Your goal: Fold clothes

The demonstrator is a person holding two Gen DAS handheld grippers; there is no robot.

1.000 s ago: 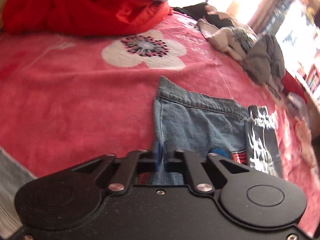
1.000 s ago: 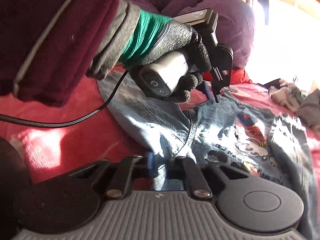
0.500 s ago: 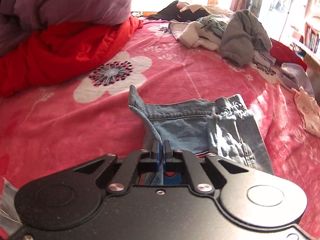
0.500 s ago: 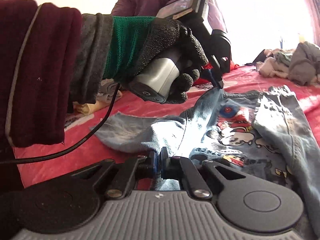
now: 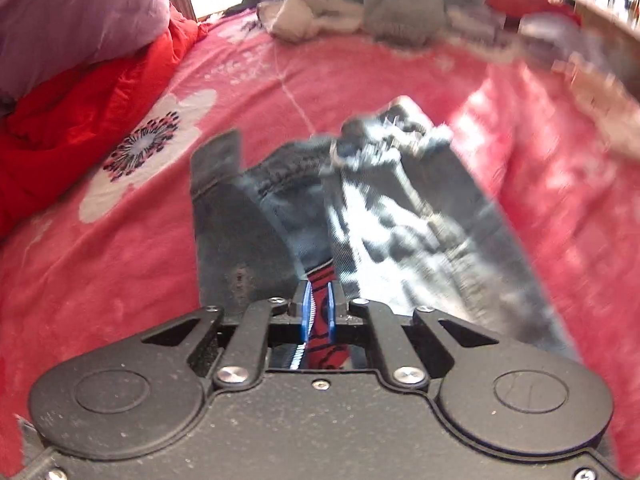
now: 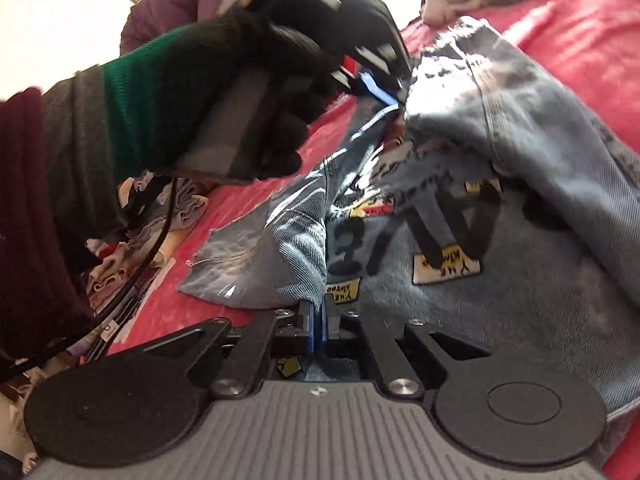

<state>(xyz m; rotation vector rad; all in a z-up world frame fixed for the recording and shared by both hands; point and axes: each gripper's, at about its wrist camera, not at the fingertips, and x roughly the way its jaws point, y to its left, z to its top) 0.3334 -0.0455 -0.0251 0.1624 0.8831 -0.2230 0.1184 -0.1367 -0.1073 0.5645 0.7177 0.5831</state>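
Note:
A light-blue denim garment point(image 6: 500, 240) with printed patches lies on the pink flowered blanket point(image 5: 120, 248). It also shows in the left wrist view point(image 5: 400, 216), blurred. My left gripper point(image 5: 318, 308) has its blue pads a little apart, with a red printed patch of the denim showing between them; I cannot tell whether they still hold it. It also appears in the right wrist view point(image 6: 380, 92), held by a gloved hand at a raised fold of denim. My right gripper point(image 6: 319, 320) is shut on a denim edge near the front.
A red cloth point(image 5: 80, 120) and a purple quilt point(image 5: 72, 20) lie at the left. A heap of grey and white clothes point(image 5: 380, 0) sits at the far side. More small clothes point(image 6: 140, 220) lie left of the blanket.
Both grippers have carried their denim edges over the garment, folding it. The left pads, tightly shut before, now stand slightly apart. The views have swung and blurred.

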